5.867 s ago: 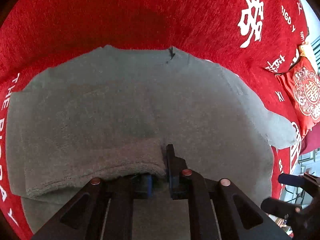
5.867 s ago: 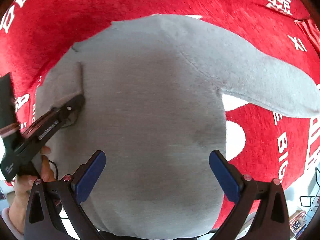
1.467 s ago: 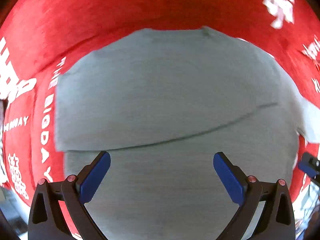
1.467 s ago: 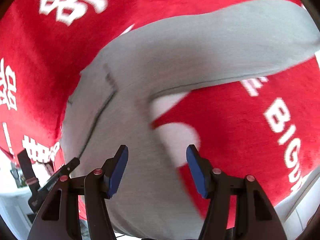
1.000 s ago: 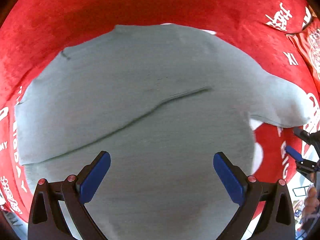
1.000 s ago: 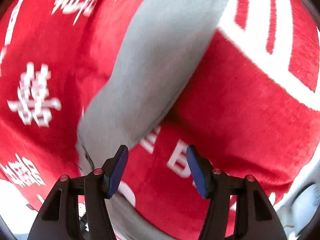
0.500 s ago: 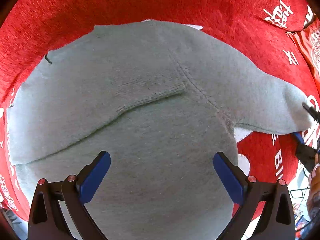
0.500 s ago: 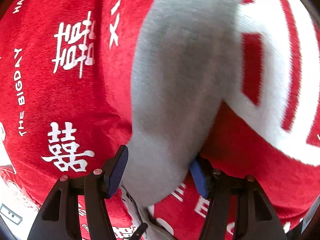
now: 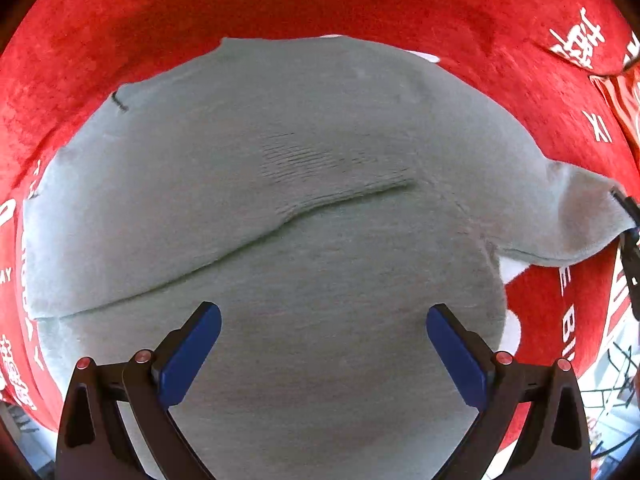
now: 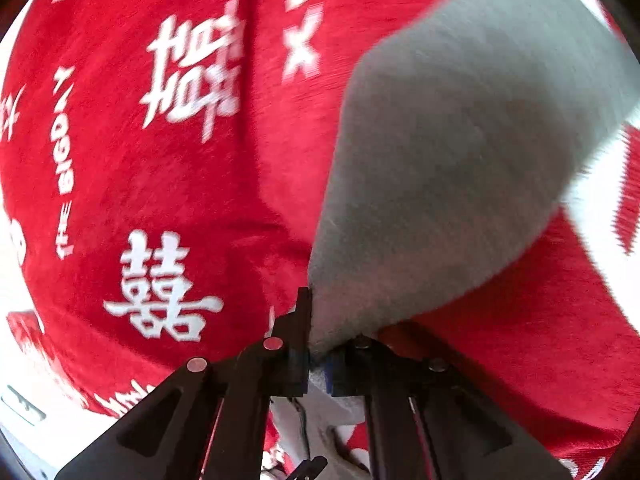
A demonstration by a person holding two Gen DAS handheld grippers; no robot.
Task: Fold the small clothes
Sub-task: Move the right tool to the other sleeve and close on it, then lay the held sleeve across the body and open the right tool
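A grey knit sweater [image 9: 280, 240] lies flat on a red cloth with white characters. Its left sleeve is folded across the chest, the cuff edge running diagonally over the middle. My left gripper [image 9: 324, 344] is open and empty, hovering over the sweater's lower body. The right sleeve [image 9: 568, 216] stretches out to the right. My right gripper [image 10: 318, 364] is shut on the end of that sleeve [image 10: 440, 160] and shows at the far right edge of the left wrist view [image 9: 630, 216].
The red cloth [image 9: 360, 8] covers the whole surface around the sweater, also in the right wrist view [image 10: 160, 160]. A red patterned cushion [image 9: 624, 92] lies at the far right. The surface's edge and floor clutter show at the lower right [image 9: 616, 360].
My right gripper has moved onto the right sleeve's end and closed on it. My left gripper let go of the folded left sleeve earlier and now stays open over the body.
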